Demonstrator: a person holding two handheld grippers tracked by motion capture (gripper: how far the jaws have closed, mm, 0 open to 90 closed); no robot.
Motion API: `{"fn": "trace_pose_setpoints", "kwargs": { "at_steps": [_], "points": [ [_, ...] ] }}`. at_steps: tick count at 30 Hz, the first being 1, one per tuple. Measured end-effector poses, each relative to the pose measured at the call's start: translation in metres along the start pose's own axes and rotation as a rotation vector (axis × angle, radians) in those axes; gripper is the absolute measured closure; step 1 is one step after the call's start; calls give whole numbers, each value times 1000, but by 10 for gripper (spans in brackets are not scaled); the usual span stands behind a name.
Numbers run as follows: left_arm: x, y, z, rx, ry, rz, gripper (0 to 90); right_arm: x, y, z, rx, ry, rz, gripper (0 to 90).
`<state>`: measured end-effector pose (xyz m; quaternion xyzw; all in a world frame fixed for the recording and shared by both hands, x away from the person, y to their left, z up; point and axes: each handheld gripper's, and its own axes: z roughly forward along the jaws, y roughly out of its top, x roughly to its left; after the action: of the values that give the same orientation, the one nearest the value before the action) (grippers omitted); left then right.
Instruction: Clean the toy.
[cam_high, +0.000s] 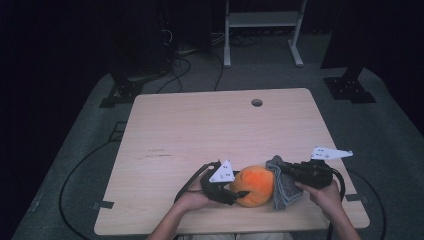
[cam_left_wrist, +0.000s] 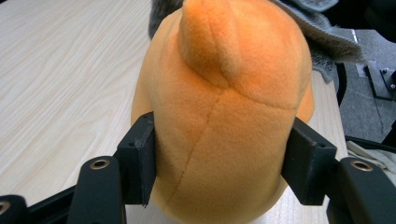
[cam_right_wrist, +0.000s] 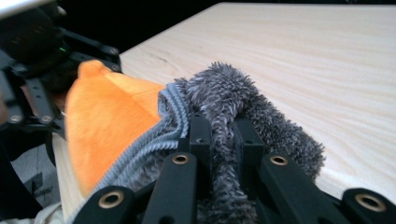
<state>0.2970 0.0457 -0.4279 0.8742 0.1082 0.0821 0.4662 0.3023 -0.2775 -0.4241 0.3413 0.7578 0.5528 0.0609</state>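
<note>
Wiping step at the lower centre of the table (cam_high: 200, 125): the left hand-held gripper (cam_high: 239, 194) clamps the orange plush toy (cam_high: 255, 185) while the right hand-held gripper (cam_high: 278, 169), closed on the grey cloth (cam_high: 284, 190), should next rub the toy's side.

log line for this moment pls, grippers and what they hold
left gripper: shut on orange plush toy | right gripper: shut on grey cloth | cloth against toy | both on table

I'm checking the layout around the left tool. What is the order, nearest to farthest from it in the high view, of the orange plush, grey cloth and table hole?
1. Orange plush: between the left tool's jaws.
2. Grey cloth: just beyond the plush, on its right.
3. Table hole: at the far edge.
</note>
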Motion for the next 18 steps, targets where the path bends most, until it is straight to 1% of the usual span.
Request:
{"fn": "trace_pose_setpoints", "kwargs": {
  "at_steps": [1,2,3,4,5,6,7,8,11,12,13,14,15,16,17,18],
  "points": [
    [2,0,-2,-2,-5,-18,352,3,2,-2,-21,7,-3,804],
    [6,-1,-4,-6,-15,-52,348,5,3,-3,-37,14,-8,804],
    [8,-1,-6,-11,-16,-66,347,11,5,-3,-59,36,-23,801],
    [12,-3,-9,-19,-16,-82,348,14,7,-2,-66,42,-35,798],
    [16,-5,-11,-27,-10,-100,352,18,8,0,-61,28,-51,799],
    [20,-7,-13,-28,-9,-129,354,21,8,4,-38,4,-72,801],
    [24,-9,-14,-32,-13,-145,355,21,6,10,-6,-11,-74,802],
    [26,-10,-14,-32,-11,-150,356,18,3,14,9,-19,-64,802],
    [29,-13,-16,-34,-7,-167,355,10,-3,19,50,-40,-33,802],
    [29,-14,-16,-37,-8,-169,355,9,-3,18,46,-40,-24,801],
    [29,-15,-15,-36,-8,-166,353,10,-2,15,21,-32,-17,802],
    [29,-15,-14,-40,-8,-168,352,12,-1,14,0,-23,-21,801],
    [27,-14,-13,-39,-5,-171,349,15,2,12,-35,0,-24,802],
    [26,-14,-11,-39,-4,-162,347,19,5,11,-62,18,-32,802],
    [25,-13,-10,-37,-2,-154,346,23,8,11,-74,20,-53,802],
    [24,-12,-10,-32,0,-148,345,25,10,13,-74,7,-71,802]
  ]
}}
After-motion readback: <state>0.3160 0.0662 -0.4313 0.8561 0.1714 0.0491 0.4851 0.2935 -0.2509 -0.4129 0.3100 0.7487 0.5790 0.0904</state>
